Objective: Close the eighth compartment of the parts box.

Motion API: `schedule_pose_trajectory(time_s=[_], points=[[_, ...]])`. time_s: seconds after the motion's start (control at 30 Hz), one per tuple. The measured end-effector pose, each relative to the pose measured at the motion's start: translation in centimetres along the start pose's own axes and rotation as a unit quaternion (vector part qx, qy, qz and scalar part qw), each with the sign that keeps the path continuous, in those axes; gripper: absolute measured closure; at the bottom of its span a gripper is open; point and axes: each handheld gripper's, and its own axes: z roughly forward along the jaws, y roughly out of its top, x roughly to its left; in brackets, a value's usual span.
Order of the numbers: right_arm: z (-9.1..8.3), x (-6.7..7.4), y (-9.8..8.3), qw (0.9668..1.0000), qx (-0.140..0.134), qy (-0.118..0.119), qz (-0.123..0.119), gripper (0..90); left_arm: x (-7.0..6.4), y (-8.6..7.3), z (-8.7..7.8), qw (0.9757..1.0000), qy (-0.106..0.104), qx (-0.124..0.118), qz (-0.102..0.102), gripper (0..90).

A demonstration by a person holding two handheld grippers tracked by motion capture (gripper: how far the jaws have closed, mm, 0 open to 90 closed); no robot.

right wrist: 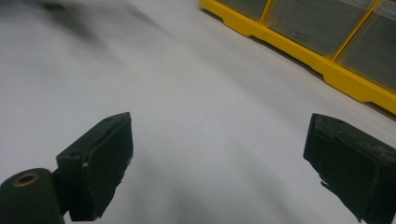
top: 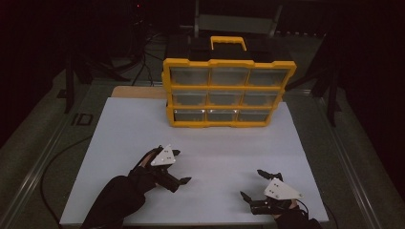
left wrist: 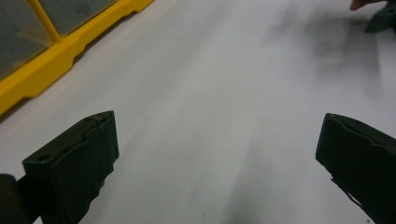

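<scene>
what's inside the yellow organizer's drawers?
The yellow organizer stands upright on the white board, with nine clear-fronted drawers in three rows. Through the fronts only grey shows; one small dark piece sits in a bottom drawer. Anything deeper is hidden by the cloudy plastic.

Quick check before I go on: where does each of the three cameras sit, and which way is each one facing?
High view: above the person's side, looking forward and down on the white table board, yellow plastic drawer organiser, both sleeved forearms, left tool and right tool.
Left gripper view: rides the left tool, facing across the board; organiser at upper left.
Right gripper view: rides the right tool, facing across the board; organiser at upper right.
Shared: both gripper views show the organiser's yellow base and open jaws.
</scene>
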Motion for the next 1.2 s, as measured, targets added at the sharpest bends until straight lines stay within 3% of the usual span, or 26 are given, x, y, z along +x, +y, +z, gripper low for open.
schedule_pose_trajectory(time_s=[0.6,1.2], points=[[0.1,0.1,0.0,1.0000,0.004,-0.001,-0.002,8.4,-0.4,-5.8,-4.7,0.9991,0.007,-0.017,-0.039,0.0],[0.2,0.2,0.0,1.0000,0.010,0.000,-0.003,8.4,-0.6,-8.2,-8.0,0.9983,0.032,-0.018,-0.046,0.0]])
